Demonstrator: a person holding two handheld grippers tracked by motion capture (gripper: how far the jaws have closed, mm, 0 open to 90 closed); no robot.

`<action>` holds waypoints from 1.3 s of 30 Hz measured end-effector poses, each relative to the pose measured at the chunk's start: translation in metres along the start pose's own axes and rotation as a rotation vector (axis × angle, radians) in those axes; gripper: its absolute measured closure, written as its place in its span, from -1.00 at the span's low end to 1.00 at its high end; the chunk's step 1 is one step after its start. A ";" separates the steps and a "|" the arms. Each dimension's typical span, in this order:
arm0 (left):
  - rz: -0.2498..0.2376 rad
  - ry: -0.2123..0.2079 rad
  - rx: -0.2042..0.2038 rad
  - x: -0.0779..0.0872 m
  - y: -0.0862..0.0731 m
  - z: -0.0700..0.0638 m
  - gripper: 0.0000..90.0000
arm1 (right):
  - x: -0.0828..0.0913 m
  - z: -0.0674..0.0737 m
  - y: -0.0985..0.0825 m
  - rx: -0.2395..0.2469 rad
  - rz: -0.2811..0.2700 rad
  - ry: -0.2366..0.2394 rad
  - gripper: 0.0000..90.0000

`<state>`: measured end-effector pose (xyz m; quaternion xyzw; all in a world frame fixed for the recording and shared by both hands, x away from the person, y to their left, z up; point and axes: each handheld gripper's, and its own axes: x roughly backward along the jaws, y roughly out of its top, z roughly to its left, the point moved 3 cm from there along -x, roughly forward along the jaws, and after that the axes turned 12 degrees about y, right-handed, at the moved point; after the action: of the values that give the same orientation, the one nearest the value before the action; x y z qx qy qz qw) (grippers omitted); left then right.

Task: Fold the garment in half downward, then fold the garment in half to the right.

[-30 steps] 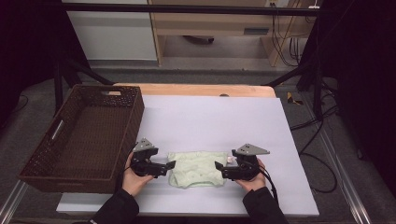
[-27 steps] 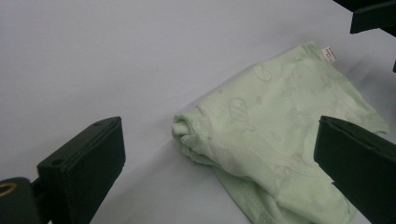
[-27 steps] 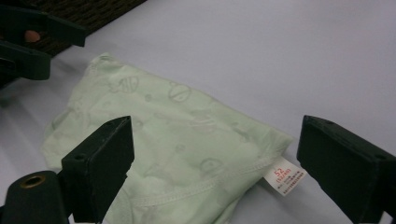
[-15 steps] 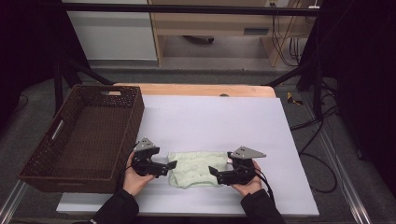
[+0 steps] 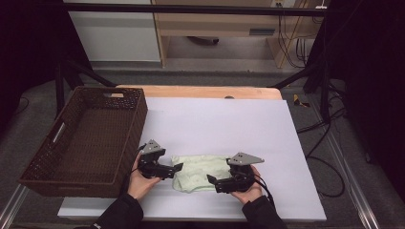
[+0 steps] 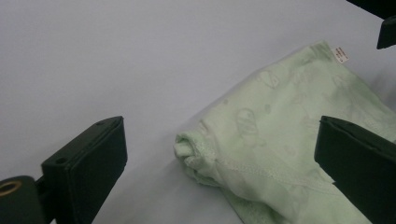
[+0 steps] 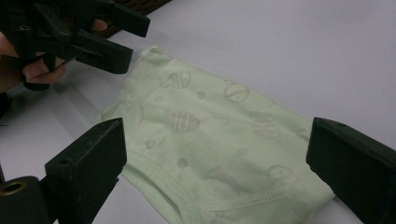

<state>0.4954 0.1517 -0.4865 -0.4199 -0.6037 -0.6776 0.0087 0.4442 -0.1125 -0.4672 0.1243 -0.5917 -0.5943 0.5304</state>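
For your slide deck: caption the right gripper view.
Open right gripper over a folded pale green garment, left gripper beyond.

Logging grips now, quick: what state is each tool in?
Left tool: open, holding nothing, at the green garment's edge.
Right tool: jaws just opened wide, garment between them but not pinched.

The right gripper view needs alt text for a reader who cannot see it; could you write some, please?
A folded pale green garment with fish prints lies on a white table between two open black jaws. The left gripper hovers at its far corner.
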 end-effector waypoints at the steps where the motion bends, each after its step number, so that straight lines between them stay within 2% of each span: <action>1: 0.008 -0.003 0.005 -0.001 0.000 0.000 -0.93 | -0.001 0.001 0.000 -0.001 0.001 0.002 -0.88; 8: 0.046 0.013 0.007 -0.009 -0.003 0.003 -0.84 | -0.005 0.006 0.000 0.013 0.016 0.012 -0.88; 13: 0.046 0.022 0.025 -0.012 -0.004 0.004 -0.72 | -0.009 0.009 0.000 0.009 0.026 0.020 -0.88; 18: 0.058 0.031 0.041 -0.015 -0.005 0.005 -0.45 | -0.012 0.012 0.000 0.017 0.035 0.024 -0.88; 25: 0.075 0.039 0.033 -0.019 -0.007 0.002 -0.13 | -0.018 0.018 0.000 0.025 0.048 0.034 -0.88; 31: 0.080 0.028 0.050 -0.020 -0.007 0.000 0.16 | -0.024 0.024 0.000 0.032 0.060 0.051 -0.88; 34: 0.084 0.043 0.045 -0.019 -0.007 -0.002 0.30 | -0.027 0.027 0.000 0.035 0.070 0.055 -0.88; 39: 0.094 0.043 0.076 -0.019 -0.006 -0.001 0.52 | -0.033 0.032 0.000 0.050 0.078 0.063 -0.87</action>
<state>0.5040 0.1426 -0.5021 -0.4323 -0.6085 -0.6618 0.0695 0.4329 -0.0688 -0.4741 0.1330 -0.5939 -0.5537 0.5683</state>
